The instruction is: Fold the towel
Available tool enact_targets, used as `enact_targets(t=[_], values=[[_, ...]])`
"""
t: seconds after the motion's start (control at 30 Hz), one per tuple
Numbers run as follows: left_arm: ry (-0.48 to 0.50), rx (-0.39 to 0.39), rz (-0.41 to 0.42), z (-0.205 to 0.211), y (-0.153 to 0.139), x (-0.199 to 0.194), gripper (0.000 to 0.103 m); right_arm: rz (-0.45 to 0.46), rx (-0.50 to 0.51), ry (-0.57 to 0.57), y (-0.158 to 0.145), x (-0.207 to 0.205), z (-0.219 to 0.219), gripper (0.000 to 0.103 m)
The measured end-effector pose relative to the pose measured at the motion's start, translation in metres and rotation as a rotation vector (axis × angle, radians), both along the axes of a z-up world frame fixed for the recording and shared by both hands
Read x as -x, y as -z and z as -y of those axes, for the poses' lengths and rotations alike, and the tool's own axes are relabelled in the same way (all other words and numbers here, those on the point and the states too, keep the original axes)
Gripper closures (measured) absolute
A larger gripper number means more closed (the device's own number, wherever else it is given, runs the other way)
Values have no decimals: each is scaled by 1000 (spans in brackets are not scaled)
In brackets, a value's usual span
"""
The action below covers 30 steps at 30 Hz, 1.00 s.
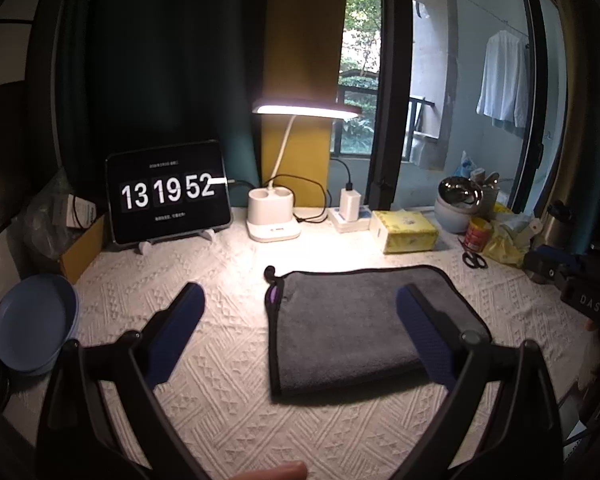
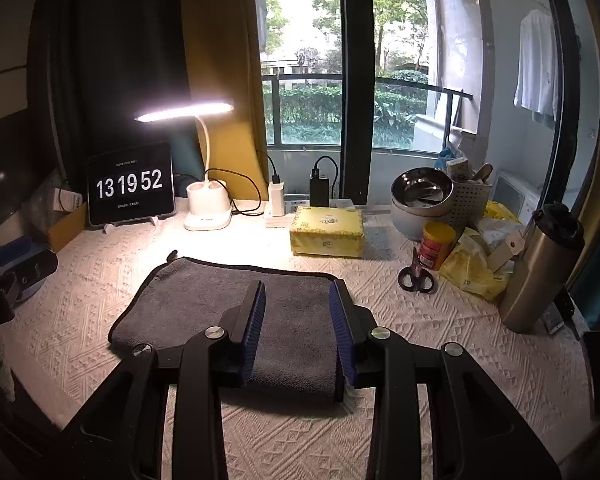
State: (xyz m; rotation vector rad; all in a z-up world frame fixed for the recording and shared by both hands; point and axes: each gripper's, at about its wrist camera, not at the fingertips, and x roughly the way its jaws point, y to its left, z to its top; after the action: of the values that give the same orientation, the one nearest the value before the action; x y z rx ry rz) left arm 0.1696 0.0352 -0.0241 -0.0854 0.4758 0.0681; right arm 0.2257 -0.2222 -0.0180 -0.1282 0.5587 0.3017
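Grey towel (image 2: 228, 312) lies folded flat; both tools, left (image 1: 300, 304) and right (image 2: 298, 300), released.

Lamp (image 2: 184, 111) (lit), clock tablet (image 2: 131, 189), scissors (image 2: 415, 276), tissue pk (image 2: 327, 231).

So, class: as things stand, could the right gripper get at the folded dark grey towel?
Probably yes. The right gripper, jaws open, hangs just over the folded dark grey towel on the white textured tablecloth, and nothing lies between them; the black-handled scissors sit off to the side.
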Motion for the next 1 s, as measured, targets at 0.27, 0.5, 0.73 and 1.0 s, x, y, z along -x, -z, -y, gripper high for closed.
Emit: enact_targets(t=[0.27, 0.5, 0.73, 1.0], values=[[14, -3, 25, 6, -6, 23, 5, 33, 1, -9, -10, 28, 1, 68], [29, -7, 59, 12, -13, 47, 5, 68, 5, -26, -20, 55, 1, 68], [31, -43, 103, 17, -23, 71, 5, 111, 4, -39, -32, 82, 1, 67], [42, -41, 138, 22, -30, 97, 5, 149, 3, -39, -40, 112, 4, 67]])
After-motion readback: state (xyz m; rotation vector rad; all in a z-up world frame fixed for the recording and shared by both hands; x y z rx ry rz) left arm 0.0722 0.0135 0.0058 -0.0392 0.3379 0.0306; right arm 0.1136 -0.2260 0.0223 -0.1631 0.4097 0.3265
